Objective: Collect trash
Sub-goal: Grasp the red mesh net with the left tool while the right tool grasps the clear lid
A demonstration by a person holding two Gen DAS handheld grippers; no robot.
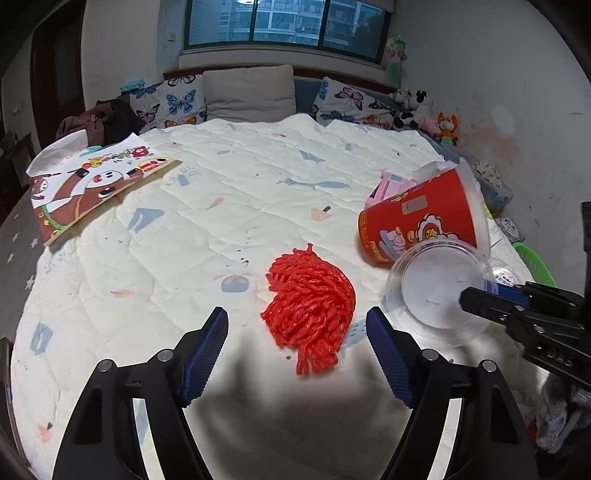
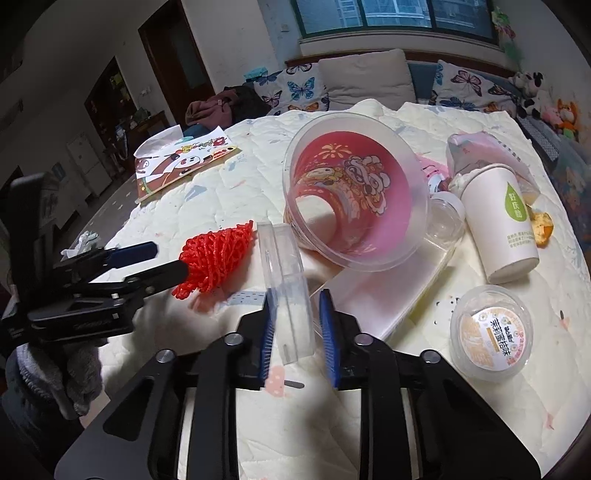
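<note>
Tool right point(image 2: 295, 332) has clamped the clear lid point(image 2: 286, 291) on the bed point(image 2: 406, 424); tool left point(image 1: 295, 339) gapes, empty, over the red net point(image 1: 312, 299). We're mid-pickup; next we close on the net.

Dim room, window point(image 1: 288, 22) daylight; soft shadows below; fisheye edges warped, perhaps slightly blurred.

Green basket point(image 1: 535, 264) behind hand-held gripper point(image 1: 476, 299)
</note>
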